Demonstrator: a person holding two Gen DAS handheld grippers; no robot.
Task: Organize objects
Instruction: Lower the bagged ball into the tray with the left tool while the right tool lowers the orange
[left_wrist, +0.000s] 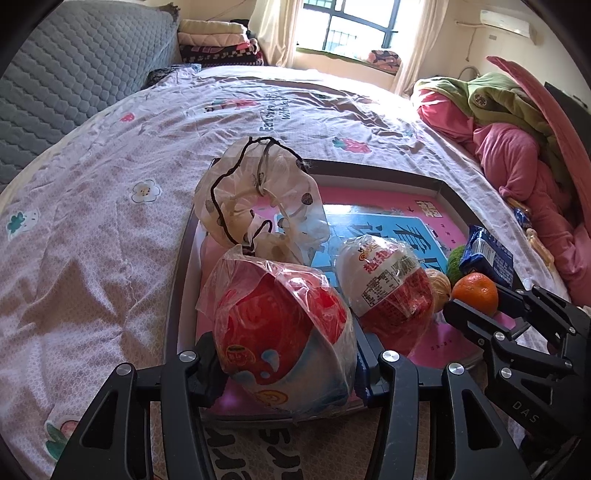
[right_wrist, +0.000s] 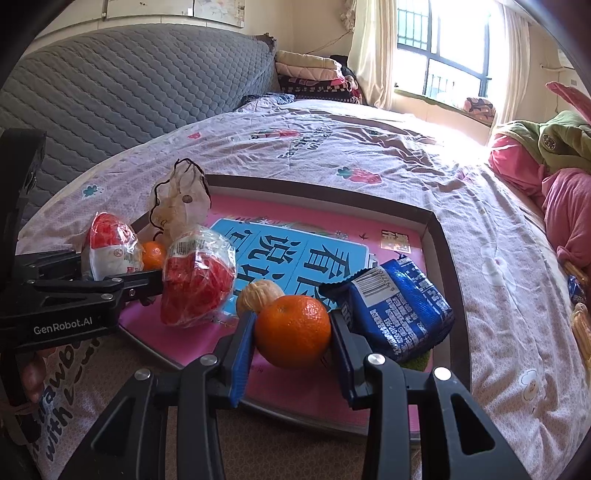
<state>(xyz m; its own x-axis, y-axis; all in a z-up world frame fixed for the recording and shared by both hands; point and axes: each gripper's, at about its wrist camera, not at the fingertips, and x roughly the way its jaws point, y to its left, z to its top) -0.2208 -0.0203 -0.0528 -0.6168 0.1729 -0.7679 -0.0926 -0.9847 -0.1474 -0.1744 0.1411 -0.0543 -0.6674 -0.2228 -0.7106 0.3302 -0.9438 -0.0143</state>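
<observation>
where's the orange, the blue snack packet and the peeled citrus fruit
orange (right_wrist: 292, 329), right wrist view, middle of its peel
blue snack packet (right_wrist: 399, 314), right wrist view, printed front
peeled citrus fruit (right_wrist: 258, 293), right wrist view, its top

Right tongs (right_wrist: 293, 345) grip orange (right_wrist: 293, 328), seemingly above tray (right_wrist: 448, 251).

Both grippers angled downward, each closed around something.

The left gripper (left_wrist: 284, 363) clamped a plastic-wrapped red and white egg-shaped package (left_wrist: 284, 343) between its pads, while the right gripper (right_wrist: 293, 345) gripped a round orange tangerine (right_wrist: 293, 329) with its blue-padded fingers (right_wrist: 242, 356).
</observation>
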